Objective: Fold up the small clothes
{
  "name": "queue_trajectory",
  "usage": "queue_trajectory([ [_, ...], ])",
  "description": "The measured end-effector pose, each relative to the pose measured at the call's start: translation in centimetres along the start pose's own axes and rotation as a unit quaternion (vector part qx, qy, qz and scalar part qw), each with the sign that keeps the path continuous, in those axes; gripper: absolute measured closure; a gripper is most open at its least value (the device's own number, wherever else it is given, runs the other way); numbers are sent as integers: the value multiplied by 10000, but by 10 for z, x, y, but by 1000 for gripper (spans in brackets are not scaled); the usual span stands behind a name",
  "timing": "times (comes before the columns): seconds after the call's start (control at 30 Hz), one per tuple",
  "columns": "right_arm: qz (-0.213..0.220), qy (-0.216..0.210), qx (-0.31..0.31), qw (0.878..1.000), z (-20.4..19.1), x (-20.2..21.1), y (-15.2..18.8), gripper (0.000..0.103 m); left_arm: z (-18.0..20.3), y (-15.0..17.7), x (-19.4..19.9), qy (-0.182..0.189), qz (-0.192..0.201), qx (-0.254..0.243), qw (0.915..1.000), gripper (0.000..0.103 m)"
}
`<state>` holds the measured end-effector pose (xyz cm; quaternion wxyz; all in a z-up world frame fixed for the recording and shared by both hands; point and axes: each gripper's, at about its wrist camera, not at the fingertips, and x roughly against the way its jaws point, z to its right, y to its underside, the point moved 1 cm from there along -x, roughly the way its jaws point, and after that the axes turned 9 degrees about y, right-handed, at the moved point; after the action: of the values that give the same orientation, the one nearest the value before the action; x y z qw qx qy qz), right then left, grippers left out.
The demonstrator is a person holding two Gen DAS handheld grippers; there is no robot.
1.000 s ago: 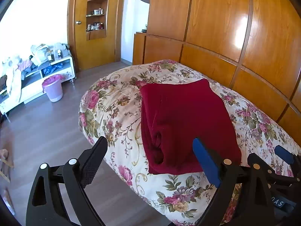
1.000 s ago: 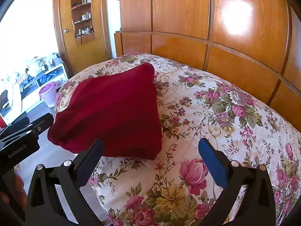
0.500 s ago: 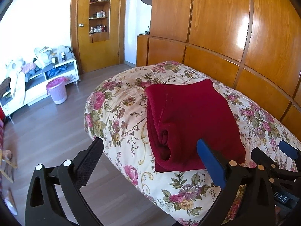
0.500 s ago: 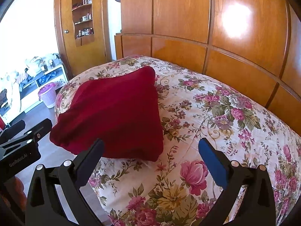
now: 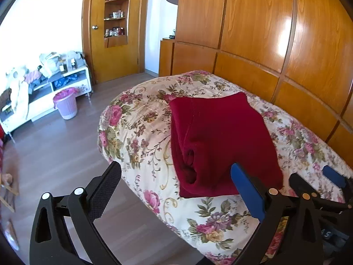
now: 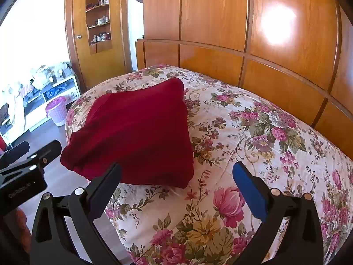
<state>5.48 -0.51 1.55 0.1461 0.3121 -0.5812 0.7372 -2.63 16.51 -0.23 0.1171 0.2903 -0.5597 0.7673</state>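
A dark red garment [image 5: 218, 141] lies folded into a thick square on the floral quilt [image 5: 136, 130] of the bed; its rolled layers show along the near left edge. In the right wrist view the same red garment [image 6: 136, 132] sits left of centre on the quilt [image 6: 253, 137]. My left gripper [image 5: 176, 176] hovers open in front of the garment's near edge, with nothing between its fingers. Equally open and empty, my right gripper [image 6: 176, 174] hangs just in front of the garment's near right corner. The left gripper's body [image 6: 24, 172] shows at the left of the right wrist view.
A glossy wooden headboard and wall panels [image 5: 275, 50] run behind the bed. To the left lie wood flooring, a pink waste bin [image 5: 65, 106] and a low white shelf unit [image 5: 44, 92] piled with clothes and bags. A wooden door [image 5: 110, 31] with shelves stands beyond.
The left wrist view has drawn slightly back and right, so the garment sits a little further off. The right wrist view is nearly the same. The garment has not moved.
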Motion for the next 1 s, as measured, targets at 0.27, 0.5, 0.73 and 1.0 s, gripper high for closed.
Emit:
queue_trajectory([
  [0.27,79,-43,-5,10000,0,6,-2,3,-1,1,9,-228,321,-47,9992,4],
  [0.5,78,-60,48,9999,-4,7,-1,3,-4,3,13,-378,398,-3,9985,4],
  [0.73,82,-78,72,9999,-8,5,-1,3,-9,3,12,-396,394,123,9984,4],
  [1.0,33,-109,120,9999,-12,1,1,3,-9,5,10,-385,348,110,9986,4],
])
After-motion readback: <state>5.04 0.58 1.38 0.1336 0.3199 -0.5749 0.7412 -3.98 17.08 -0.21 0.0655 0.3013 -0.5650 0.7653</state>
